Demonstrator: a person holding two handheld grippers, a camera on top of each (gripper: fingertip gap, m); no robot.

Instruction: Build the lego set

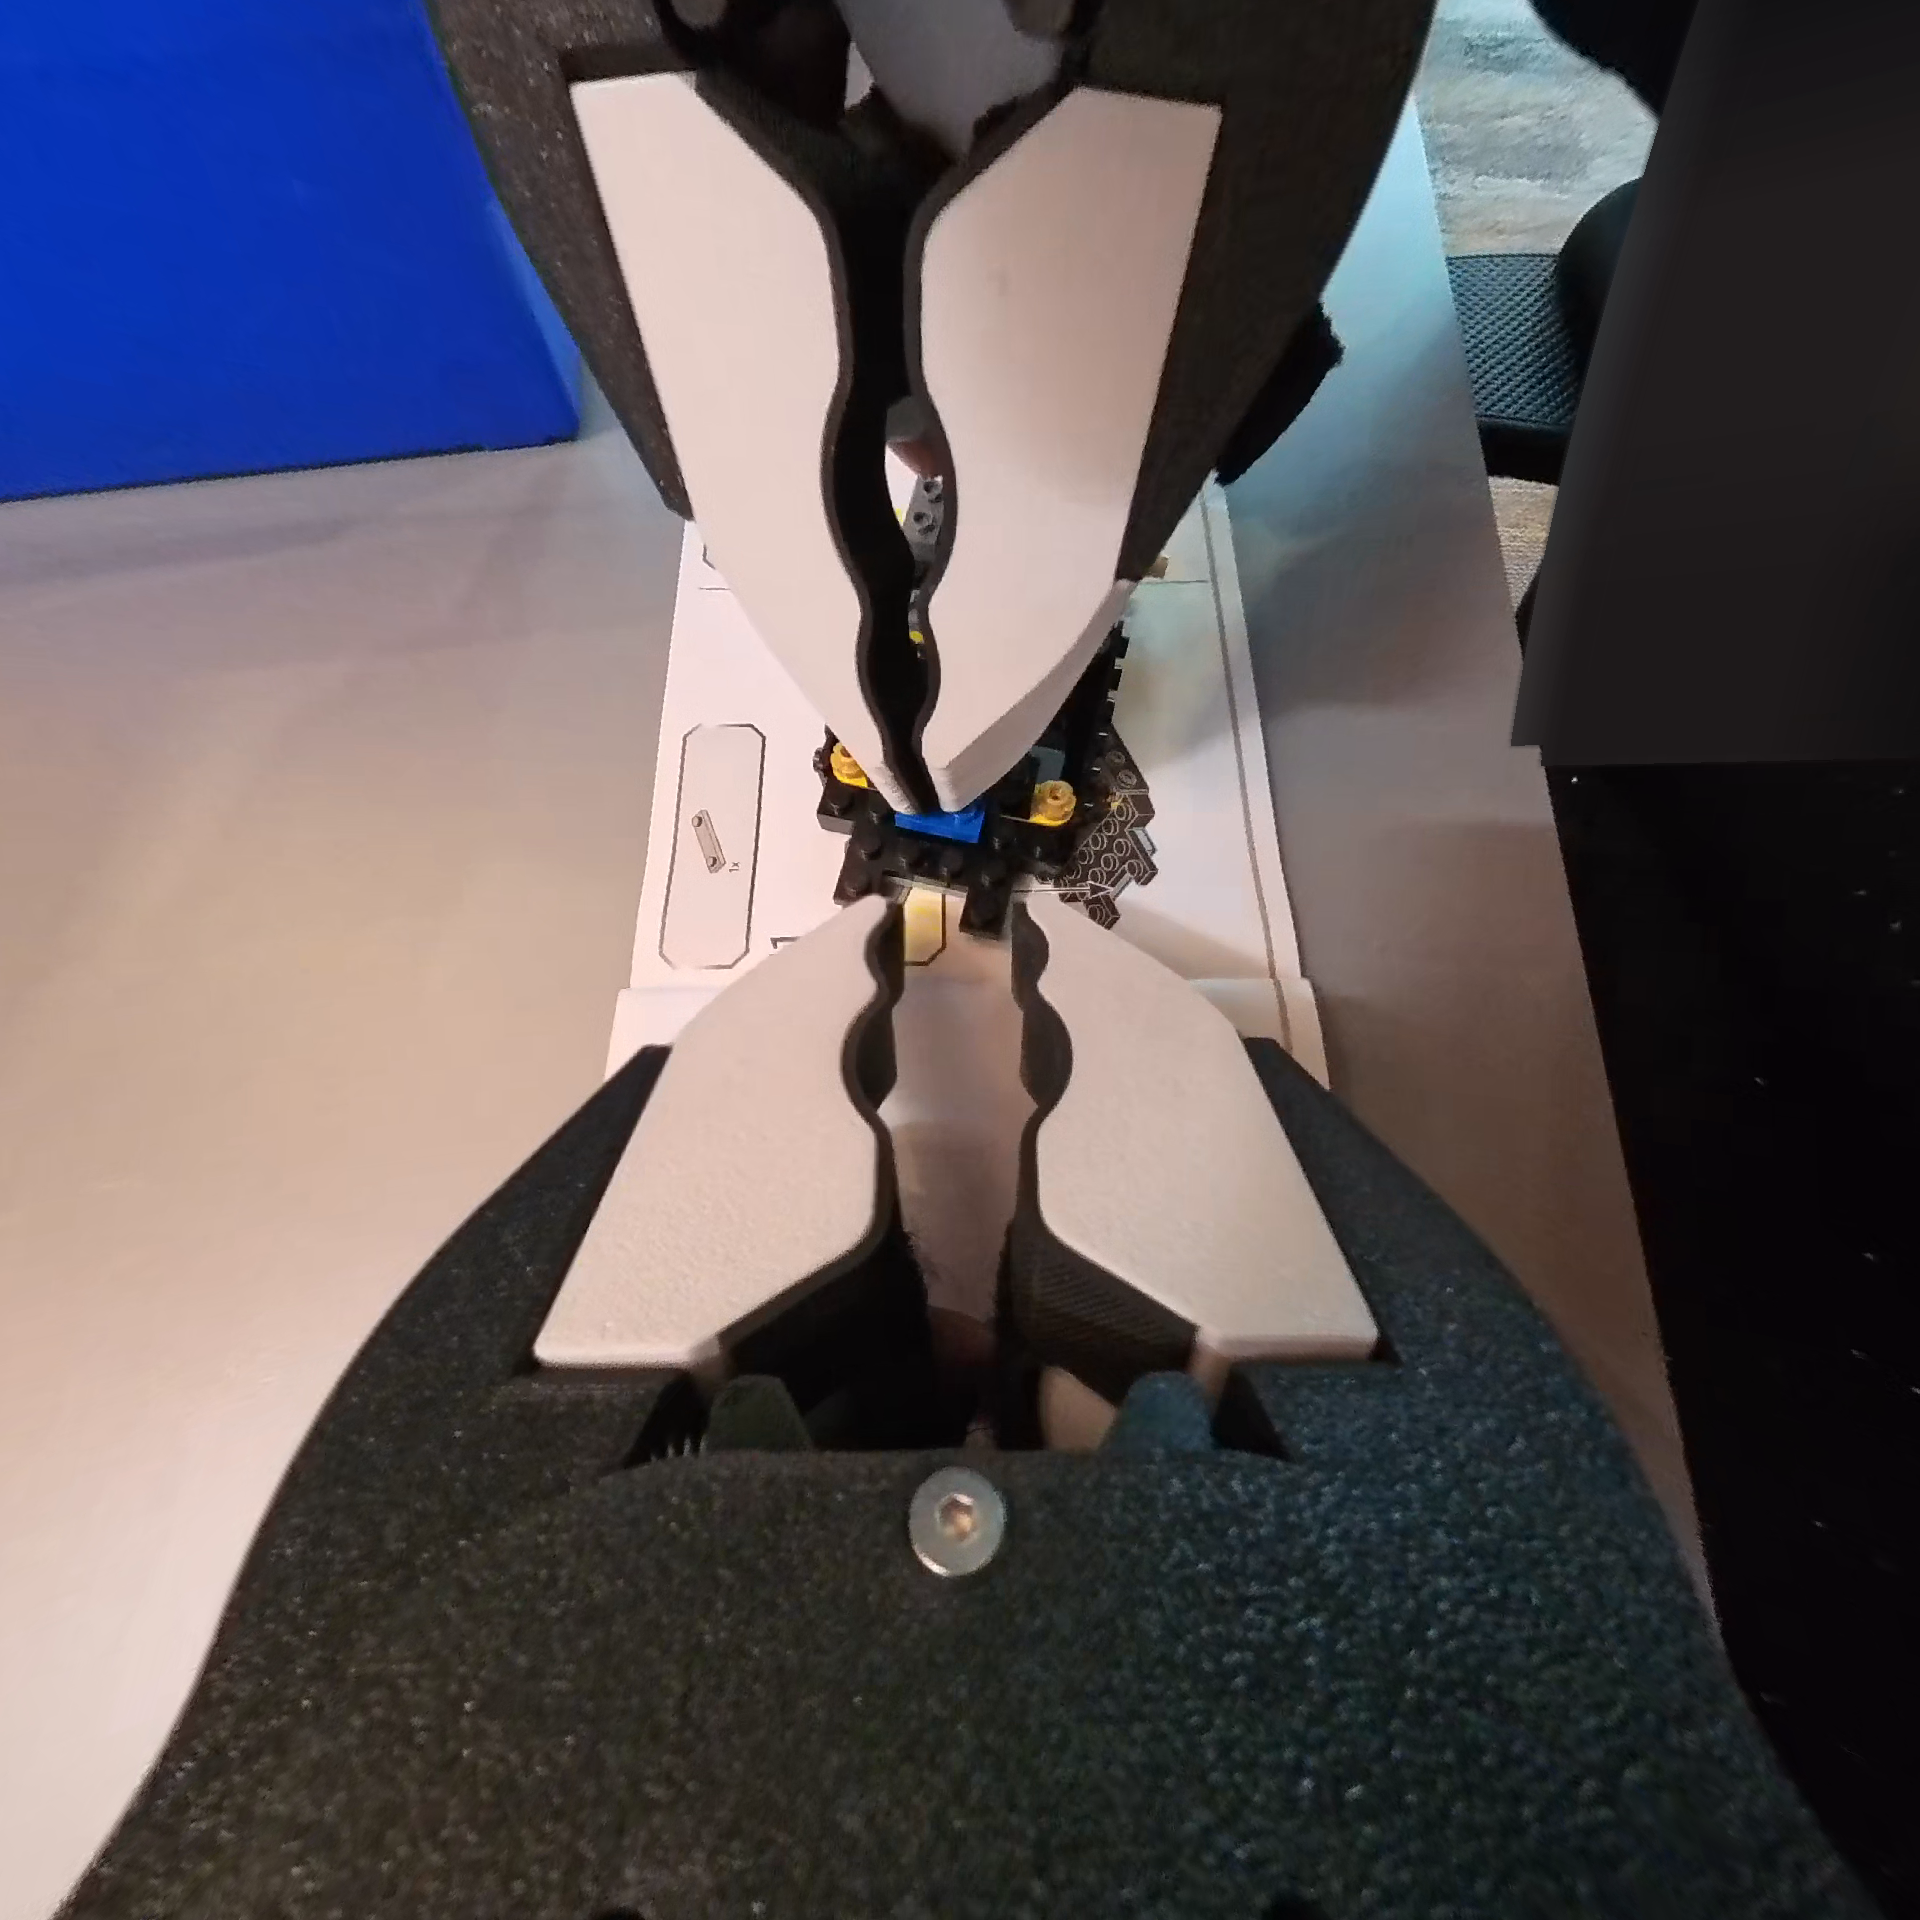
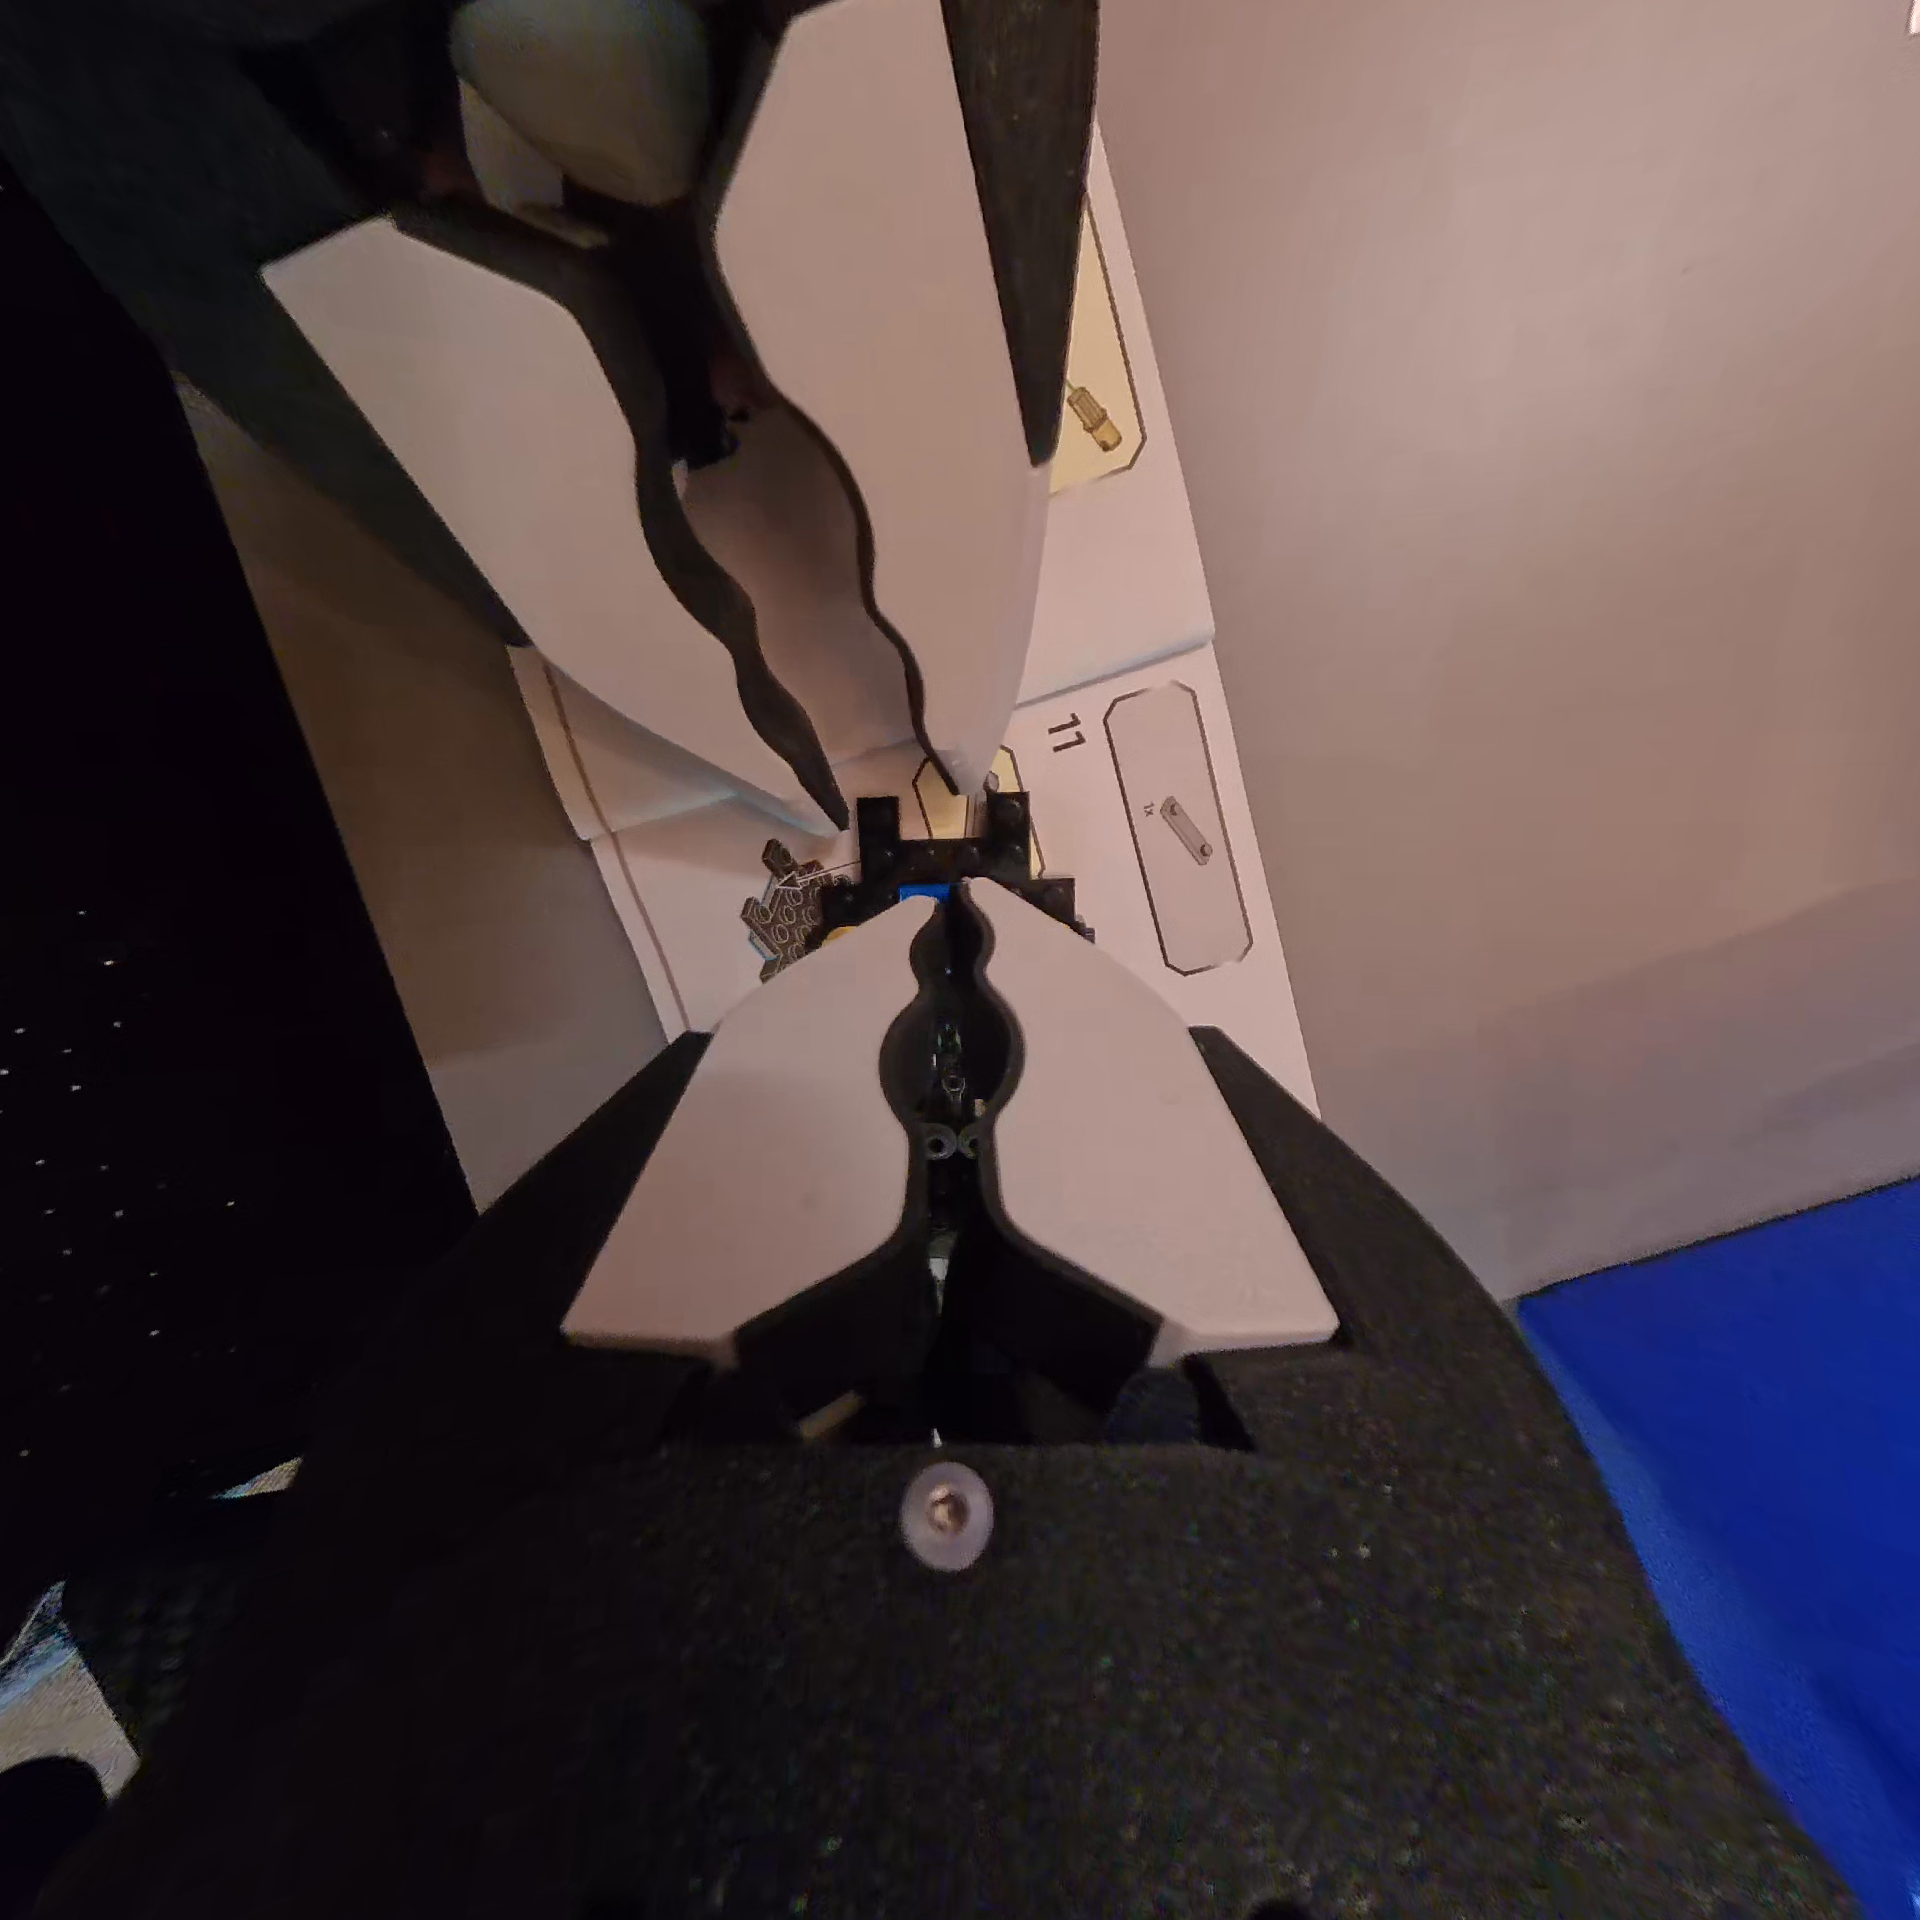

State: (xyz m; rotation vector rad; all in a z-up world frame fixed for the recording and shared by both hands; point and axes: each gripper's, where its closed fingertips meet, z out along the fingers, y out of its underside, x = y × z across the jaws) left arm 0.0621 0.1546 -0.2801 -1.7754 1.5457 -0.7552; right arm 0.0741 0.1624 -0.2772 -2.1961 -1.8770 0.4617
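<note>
A small black lego model (image 1: 935, 868) with a blue brick (image 1: 940, 826) on top and yellow studs (image 1: 1055, 798) lies on the open instruction booklet (image 1: 1236, 831). My left gripper (image 1: 943, 920) is open, its tips at the model's near forked end, one black prong between them. My right gripper (image 1: 920, 802) comes from the far side, jaws together, tips down on the blue brick. In the right wrist view my right gripper (image 2: 948, 894) covers most of the model (image 2: 940, 847); a sliver of the blue brick (image 2: 928, 891) shows. My left gripper (image 2: 896, 800) is opposite.
A blue box (image 1: 260, 239) stands at the back left of the pale table (image 1: 312, 935) and also shows in the right wrist view (image 2: 1766, 1507). A large black object (image 1: 1714, 1039) borders the table on the right. A mesh chair (image 1: 1507, 332) is beyond. Both grippers' tips are close together, under 4 cm apart.
</note>
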